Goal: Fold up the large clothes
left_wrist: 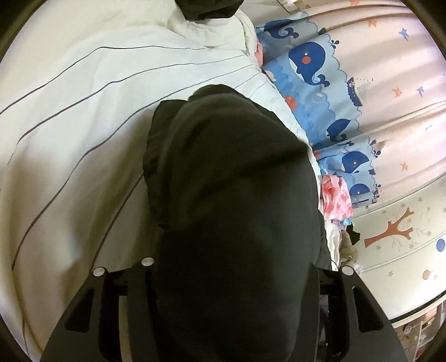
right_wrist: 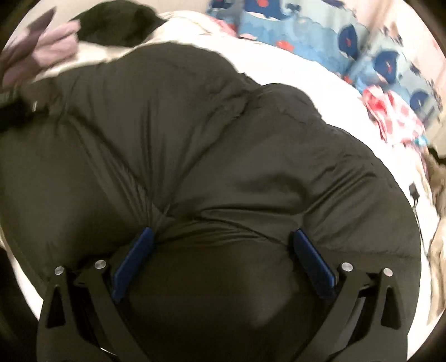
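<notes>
A large black puffy jacket (right_wrist: 195, 133) lies on a white striped bedcover (left_wrist: 69, 117). In the right wrist view my right gripper (right_wrist: 220, 250) has its blue pads (right_wrist: 133, 256) wide apart, with a bulge of the jacket filling the space between them. In the left wrist view a thick fold of the same jacket (left_wrist: 228, 200) drapes over my left gripper (left_wrist: 237, 278) and hides its fingertips, so its jaws cannot be seen.
A blue whale-print curtain (left_wrist: 315, 72) and pale pink curtain (left_wrist: 390, 83) hang along the bed's right side. A pink patterned cloth (left_wrist: 334, 195) lies at the bed edge. A lilac garment (right_wrist: 53, 53) and another dark item (right_wrist: 120, 22) lie at the far end.
</notes>
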Available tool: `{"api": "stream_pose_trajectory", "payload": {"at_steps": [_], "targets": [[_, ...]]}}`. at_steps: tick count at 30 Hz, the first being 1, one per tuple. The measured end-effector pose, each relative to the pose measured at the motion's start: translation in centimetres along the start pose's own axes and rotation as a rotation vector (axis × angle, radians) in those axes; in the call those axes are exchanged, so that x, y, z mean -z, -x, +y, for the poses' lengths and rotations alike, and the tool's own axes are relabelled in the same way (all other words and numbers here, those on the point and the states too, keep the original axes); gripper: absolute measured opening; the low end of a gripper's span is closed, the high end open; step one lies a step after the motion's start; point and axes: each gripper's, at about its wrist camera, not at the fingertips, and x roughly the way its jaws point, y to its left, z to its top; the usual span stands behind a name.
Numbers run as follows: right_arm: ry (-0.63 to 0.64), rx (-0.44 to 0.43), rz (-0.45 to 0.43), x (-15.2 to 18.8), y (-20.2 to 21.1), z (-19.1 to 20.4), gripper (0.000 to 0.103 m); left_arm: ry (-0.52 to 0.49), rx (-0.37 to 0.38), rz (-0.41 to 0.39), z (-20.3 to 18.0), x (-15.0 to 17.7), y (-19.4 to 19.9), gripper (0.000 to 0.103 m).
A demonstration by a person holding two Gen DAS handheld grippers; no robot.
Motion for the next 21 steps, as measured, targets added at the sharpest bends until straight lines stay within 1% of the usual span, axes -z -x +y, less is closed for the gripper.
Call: {"api": "stream_pose_trajectory", "payload": {"at_steps": [2,3,4,5,6,7,8,9,10,11,13,14,16,17,18,19,20,21], "targets": [[-0.052,-0.011,0.017,-0.4,0.6,-0.6,0.097,0.018,0.005,-0.016,0.3,-0.1,0.3,0.049],[-0.072,-0.008,-0.025,-0.6,1.6,-0.9,0.097,0.032,0.014,-0.020,0.6,-0.2,0.4,0.049],[-0.059,0.010,-0.058,-0.6,2.5,-0.6,0.097,0.046,0.018,-0.015,0.9,-0.2,0.3,0.050],[-0.042,0.024,-0.058,-0.5,2.6,-0.3,0.097,0.059,0.013,-0.004,1.1,-0.2,0.0,0.050],[0.004,0.035,-0.022,-0.2,1.9,0.5,0.097,0.066,0.012,0.005,1.2,-0.2,-0.2,0.055],[0.031,0.036,0.006,0.2,1.1,1.0,0.097,0.067,0.010,0.020,1.1,-0.1,-0.5,0.057],[0.043,0.034,0.013,0.3,0.7,1.0,0.097,0.063,0.004,0.019,0.9,0.0,-0.6,0.057],[0.026,0.029,0.013,0.1,1.0,0.7,0.097,0.056,-0.005,0.007,0.8,0.0,-0.4,0.057],[-0.001,0.035,-0.005,-0.1,1.7,0.3,0.097,0.060,-0.007,-0.006,0.9,0.0,-0.1,0.057],[-0.037,0.046,-0.066,-0.3,3.1,-0.2,0.097,0.078,-0.003,-0.021,1.3,-0.2,0.1,0.057],[-0.055,0.065,-0.118,-0.5,4.2,-0.4,0.097,0.123,0.014,-0.014,2.0,-0.3,-0.1,0.057],[-0.045,0.068,-0.110,-0.6,4.1,-0.3,0.097,0.133,0.018,-0.007,2.1,-0.4,-0.4,0.057],[0.006,0.041,0.015,-0.2,1.0,0.5,0.097,0.136,0.045,0.025,2.1,-0.4,-0.9,0.059],[0.010,0.032,0.017,0.4,0.0,0.8,0.097,0.129,0.049,0.032,1.9,-0.3,-1.1,0.059],[0.017,0.042,0.000,0.5,-0.2,1.0,0.097,0.117,0.044,0.029,1.7,-0.3,-1.0,0.059],[0.016,0.045,0.001,0.5,-0.1,0.9,0.097,0.098,0.035,0.024,1.4,-0.2,-1.0,0.059],[-0.016,0.049,0.001,0.2,0.6,0.7,0.097,0.092,0.031,0.024,1.4,-0.2,-1.0,0.058],[-0.036,0.050,-0.035,0.4,1.4,0.9,0.097,0.088,0.024,0.025,1.4,-0.2,-1.0,0.058]]}}
